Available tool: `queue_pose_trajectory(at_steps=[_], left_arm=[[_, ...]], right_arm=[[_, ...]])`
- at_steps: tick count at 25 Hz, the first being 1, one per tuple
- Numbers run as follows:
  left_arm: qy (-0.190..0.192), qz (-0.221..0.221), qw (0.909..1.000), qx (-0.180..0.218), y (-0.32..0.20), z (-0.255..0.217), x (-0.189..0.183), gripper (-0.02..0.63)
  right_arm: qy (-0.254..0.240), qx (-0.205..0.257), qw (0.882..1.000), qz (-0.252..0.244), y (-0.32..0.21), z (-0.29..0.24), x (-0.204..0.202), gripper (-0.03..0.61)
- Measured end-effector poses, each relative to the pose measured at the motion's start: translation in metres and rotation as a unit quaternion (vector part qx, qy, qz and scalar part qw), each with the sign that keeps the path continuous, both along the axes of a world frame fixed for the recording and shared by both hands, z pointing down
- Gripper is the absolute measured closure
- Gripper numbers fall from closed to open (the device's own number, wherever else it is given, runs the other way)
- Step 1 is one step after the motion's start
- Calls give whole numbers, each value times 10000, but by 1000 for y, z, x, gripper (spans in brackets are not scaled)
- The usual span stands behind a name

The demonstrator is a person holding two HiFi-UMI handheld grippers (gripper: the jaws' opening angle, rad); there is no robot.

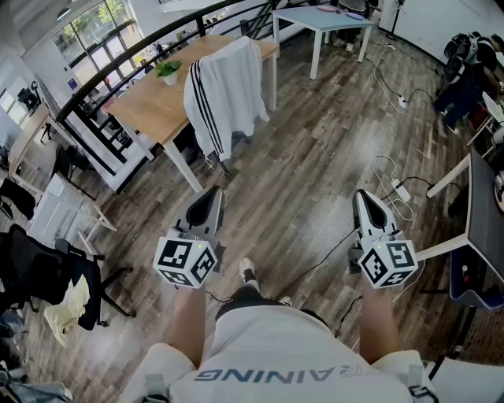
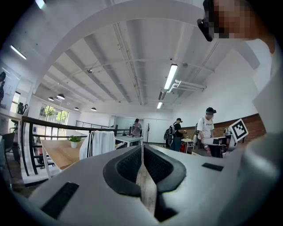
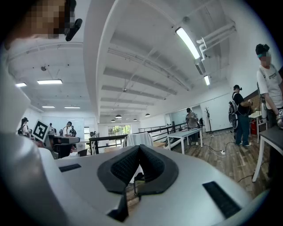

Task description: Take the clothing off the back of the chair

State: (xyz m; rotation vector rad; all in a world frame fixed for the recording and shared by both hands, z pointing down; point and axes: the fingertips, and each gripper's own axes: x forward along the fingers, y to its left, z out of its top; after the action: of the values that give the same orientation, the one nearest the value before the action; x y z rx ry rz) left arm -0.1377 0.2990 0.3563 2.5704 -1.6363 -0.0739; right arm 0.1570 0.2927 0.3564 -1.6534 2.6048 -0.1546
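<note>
A white jacket with black stripes (image 1: 225, 94) hangs over the back of a chair pushed up to a wooden table (image 1: 150, 101). It shows small and far in the left gripper view as the jacket (image 2: 97, 143) and in the right gripper view as the jacket (image 3: 138, 138). My left gripper (image 1: 213, 194) and right gripper (image 1: 365, 196) are held level side by side over the floor, well short of the chair. Both are shut with nothing between the jaws.
A small potted plant (image 1: 168, 72) stands on the wooden table. A light blue table (image 1: 324, 19) is farther back. Cables and a power strip (image 1: 402, 191) lie on the wood floor at right. A black railing (image 1: 118, 75) runs behind the tables. Several people (image 2: 207, 128) stand at right.
</note>
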Motion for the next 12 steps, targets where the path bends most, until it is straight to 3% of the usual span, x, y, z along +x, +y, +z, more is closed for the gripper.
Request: queue_pose_trajectory(at_steps=[12], left_arm=[[50, -87, 9999, 5, 7, 4, -15, 569]], right_arm=[[36, 20, 9999, -94, 2, 3, -14, 557]])
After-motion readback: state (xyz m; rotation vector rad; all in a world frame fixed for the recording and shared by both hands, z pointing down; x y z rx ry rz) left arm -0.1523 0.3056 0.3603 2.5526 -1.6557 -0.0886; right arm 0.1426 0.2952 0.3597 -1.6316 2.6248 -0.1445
